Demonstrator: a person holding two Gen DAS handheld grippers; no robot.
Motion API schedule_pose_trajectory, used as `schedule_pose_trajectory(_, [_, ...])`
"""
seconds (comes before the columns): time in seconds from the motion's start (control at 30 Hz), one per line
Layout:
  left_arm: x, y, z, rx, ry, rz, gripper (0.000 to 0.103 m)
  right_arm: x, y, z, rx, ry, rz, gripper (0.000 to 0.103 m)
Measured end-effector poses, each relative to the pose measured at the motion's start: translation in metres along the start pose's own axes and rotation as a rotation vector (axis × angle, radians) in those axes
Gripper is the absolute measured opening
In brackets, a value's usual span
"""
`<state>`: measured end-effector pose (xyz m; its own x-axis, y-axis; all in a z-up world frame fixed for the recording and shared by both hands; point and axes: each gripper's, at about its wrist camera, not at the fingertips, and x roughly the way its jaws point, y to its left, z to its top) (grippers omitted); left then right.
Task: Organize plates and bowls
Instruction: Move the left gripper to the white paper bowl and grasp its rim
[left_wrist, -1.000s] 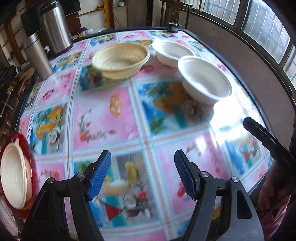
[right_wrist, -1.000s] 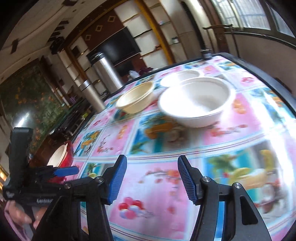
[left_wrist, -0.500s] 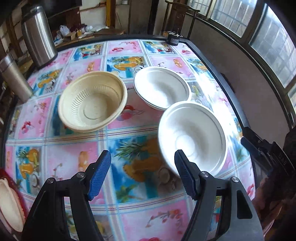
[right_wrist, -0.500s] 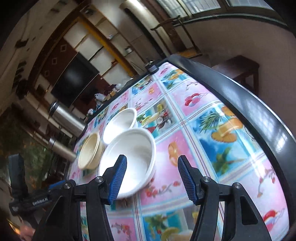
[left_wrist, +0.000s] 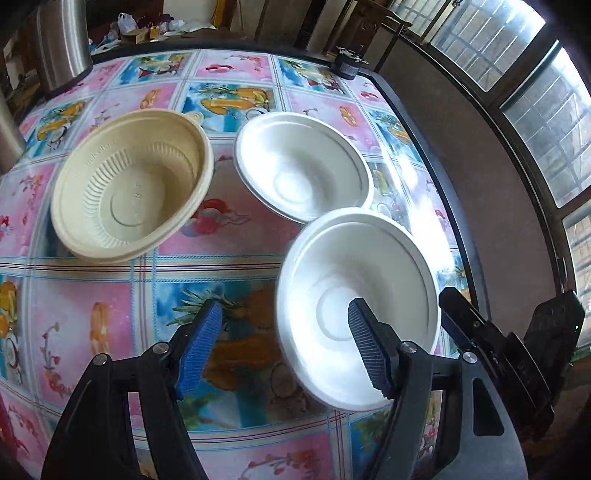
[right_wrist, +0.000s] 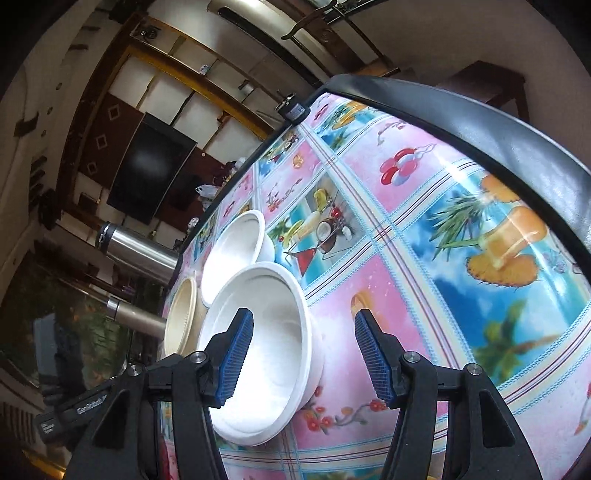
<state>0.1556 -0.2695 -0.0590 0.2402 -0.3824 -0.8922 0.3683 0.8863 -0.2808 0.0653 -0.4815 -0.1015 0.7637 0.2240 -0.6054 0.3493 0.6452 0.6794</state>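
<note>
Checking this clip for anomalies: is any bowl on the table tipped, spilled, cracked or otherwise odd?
Nothing stands out. The cream bowl, far white bowl and near white bowl all sit upright and empty on the table, none visibly damaged.

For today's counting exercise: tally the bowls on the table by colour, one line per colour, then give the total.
White bowls: 2, the near one and the far one
Cream bowls: 1, the ribbed one
Total: 3 bowls on the patterned table
</note>
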Motion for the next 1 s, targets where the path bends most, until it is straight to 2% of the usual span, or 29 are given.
schedule_pose_trajectory(0.13, [0.007, -0.005, -0.003, -0.002, 0.027, -0.044, 0.07, 0.006, -0.002, 0.0, 0.004, 0.007, -0.016, 0.061])
schedule_pose_trajectory(0.33, [0.004, -0.005, -0.007, -0.008, -0.001, -0.048, 0.07, 0.01, -0.01, 0.0, 0.05, 0.022, 0.0, 0.06])
schedule_pose_trajectory(0.43, [-0.004, -0.001, -0.006, -0.02, -0.039, -0.037, 0.068, 0.009, -0.007, -0.001, 0.043, 0.014, 0.011, 0.059])
schedule_pose_trajectory(0.53, [-0.007, -0.001, -0.006, -0.023, -0.059, -0.038, 0.056, 0.011, -0.007, -0.001, 0.045, 0.019, 0.02, 0.059])
schedule_pose_trajectory(0.6, [-0.006, -0.002, -0.009, -0.023, -0.058, -0.044, 0.037, 0.013, -0.007, 0.0, 0.052, 0.022, 0.023, 0.059])
schedule_pose_trajectory(0.73, [0.001, -0.001, -0.012, -0.024, -0.049, -0.049, 0.029, 0.014, -0.008, 0.0, 0.054, 0.015, 0.019, 0.056])
schedule_pose_trajectory(0.8, [0.001, 0.001, -0.013, -0.029, -0.05, -0.049, 0.022, 0.014, -0.008, -0.001, 0.053, 0.013, 0.019, 0.054])
schedule_pose_trajectory(1.0, [-0.003, 0.004, -0.013, -0.023, -0.07, -0.036, 0.014, 0.017, -0.008, -0.001, 0.053, 0.029, 0.022, 0.044])
